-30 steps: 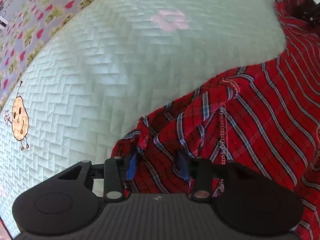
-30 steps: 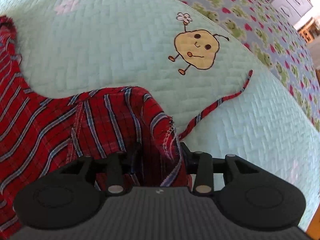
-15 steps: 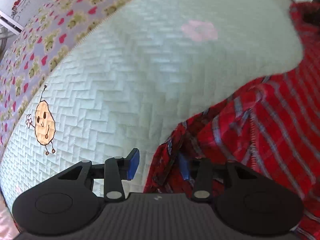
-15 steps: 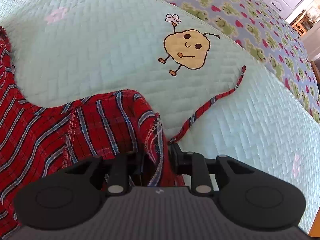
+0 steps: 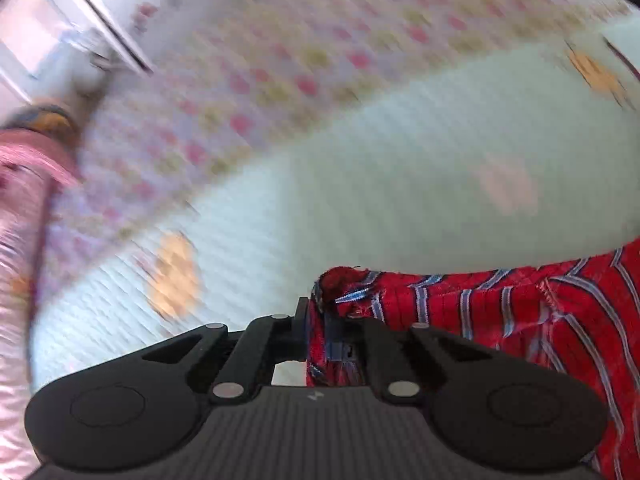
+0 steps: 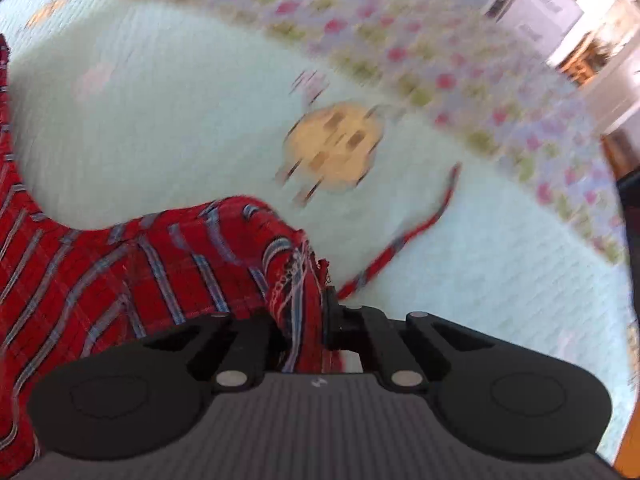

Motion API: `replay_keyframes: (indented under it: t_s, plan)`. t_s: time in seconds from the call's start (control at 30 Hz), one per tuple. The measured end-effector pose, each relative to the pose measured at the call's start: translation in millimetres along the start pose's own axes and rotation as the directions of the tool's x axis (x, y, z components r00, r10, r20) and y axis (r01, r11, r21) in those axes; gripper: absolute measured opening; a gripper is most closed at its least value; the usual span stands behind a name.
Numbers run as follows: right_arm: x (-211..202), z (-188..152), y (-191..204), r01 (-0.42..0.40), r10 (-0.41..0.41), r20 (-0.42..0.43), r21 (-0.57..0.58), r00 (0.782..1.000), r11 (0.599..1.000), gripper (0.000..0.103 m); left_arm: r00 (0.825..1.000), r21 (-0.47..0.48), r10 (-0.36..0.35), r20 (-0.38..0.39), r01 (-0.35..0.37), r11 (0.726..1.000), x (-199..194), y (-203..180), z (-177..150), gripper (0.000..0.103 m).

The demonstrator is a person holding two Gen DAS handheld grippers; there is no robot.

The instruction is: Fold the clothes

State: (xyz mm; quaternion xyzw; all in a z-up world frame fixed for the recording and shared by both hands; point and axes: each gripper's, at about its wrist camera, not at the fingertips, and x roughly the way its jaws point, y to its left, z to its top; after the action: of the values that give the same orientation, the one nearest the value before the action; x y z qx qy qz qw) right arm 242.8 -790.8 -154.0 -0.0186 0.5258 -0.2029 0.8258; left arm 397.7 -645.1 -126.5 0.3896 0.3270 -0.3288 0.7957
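Left wrist view is showing the left gripper [image 5: 316,332] with its jaws clamped on a corner of the red striped garment [image 5: 500,312], low and centre in the frame; a second ago those jaws were standing apart around the cloth, and they have just been closing onto it, fabric between them; right wrist view is showing the right gripper [image 6: 308,320] likewise pinching a frayed corner of the same garment [image 6: 132,264], its jaws having just been closing too, cloth bunched in the narrow gap; both backgrounds are smearing with blur, where earlier pictures were crisp, and the bed's far border is now sliding into sight, which suggests both corners are being lifted together; this is reading as the grasp completed and the carry of one edge beginning, an early stage of the fold; most of the garment is lying on the pale green quilt [image 5: 400,168] of the bed, trailing off lower right in the left view and filling the lower left of the right view; a thin red strap [image 6: 424,224] is trailing loose across the quilt toward the right, near a yellow cartoon figure [image 6: 336,144]; open quilt is stretching ahead of both grippers up to the patterned border [image 6: 400,40]; furniture [image 6: 552,4] is standing beyond the bed at upper right, well apart; a pink sleeve [image 5: 16,240] is crowding the left edge of the left view.
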Motion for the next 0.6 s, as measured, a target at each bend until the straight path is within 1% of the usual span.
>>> replay_keyframes:
  t_s: [0.03, 0.1, 0.17, 0.2, 0.23, 0.27, 0.33, 0.37, 0.4, 0.47, 0.5, 0.53, 0.6]
  plan:
    - [-4.4, 10.7, -6.3, 0.016, -0.016, 0.033, 0.020, 0.999, 1.000, 0.003, 0.999, -0.002, 0.035, 0.036, -0.035, 0.999, 0.5, 3.1, 13.1, 0.006]
    - [-13.2, 35.4, -16.4, 0.037, -0.043, 0.110, 0.057, 0.993, 0.998, 0.003, 0.994, -0.021, 0.072, 0.081, -0.070, 0.997, 7.3, 13.5, 36.8, 0.007]
    - [-15.6, 58.2, -18.7, 0.033, -0.047, 0.177, 0.084, 0.983, 0.996, 0.004, 0.992, -0.057, 0.097, 0.078, -0.092, 0.994, 19.7, 18.6, 52.1, 0.008]
    - [-10.0, 67.0, -17.2, 0.024, -0.043, 0.187, 0.099, 0.982, 0.995, 0.004, 0.992, -0.071, 0.108, 0.066, -0.103, 0.992, 29.5, 18.4, 54.0, 0.008]
    - [0.6, 71.4, -12.7, 0.021, -0.040, 0.176, 0.110, 0.984, 0.994, 0.004, 0.991, -0.071, 0.122, 0.051, -0.118, 0.990, 41.8, 15.4, 51.1, 0.008]
    - [14.5, 69.1, -3.3, 0.039, -0.052, 0.154, 0.090, 0.987, 0.995, 0.004, 0.990, -0.053, 0.136, 0.035, -0.134, 0.990, 53.1, 9.5, 44.2, 0.008]
    - [42.1, 64.2, 15.3, 0.073, -0.079, 0.112, 0.050, 0.991, 0.996, 0.004, 0.987, 0.002, 0.161, 0.005, -0.161, 0.987, 72.4, -4.9, 27.3, 0.008]
    - [51.8, 58.1, 20.2, 0.088, -0.093, 0.101, 0.050, 0.991, 0.995, 0.004, 0.985, 0.026, 0.171, -0.004, -0.171, 0.985, 77.6, -10.3, 18.7, 0.008]
    - [61.2, 52.2, 24.8, 0.102, -0.106, 0.091, 0.051, 0.990, 0.994, 0.004, 0.985, 0.029, 0.172, -0.006, -0.172, 0.985, 76.9, -9.3, 13.2, 0.008]
    - [67.5, 45.6, 23.8, 0.106, -0.114, 0.101, 0.079, 0.988, 0.991, 0.003, 0.986, 0.018, 0.166, -0.002, -0.166, 0.986, 70.7, -1.1, 5.8, 0.009]
    - [66.4, 46.2, 20.2, 0.101, -0.111, 0.116, 0.091, 0.987, 0.991, 0.003, 0.987, 0.004, 0.161, 0.003, -0.161, 0.987, 69.4, 5.6, 7.2, 0.010]
    - [62.1, 48.3, 17.0, 0.104, -0.116, 0.131, 0.101, 0.985, 0.990, 0.003, 0.987, -0.018, 0.161, 0.014, -0.161, 0.987, 66.9, 12.7, 13.3, 0.010]
    - [52.8, 63.6, 7.1, 0.113, -0.134, 0.159, 0.129, 0.978, 0.985, 0.004, 0.980, -0.043, 0.194, 0.053, -0.191, 0.981, 64.7, 21.7, 28.7, 0.010]
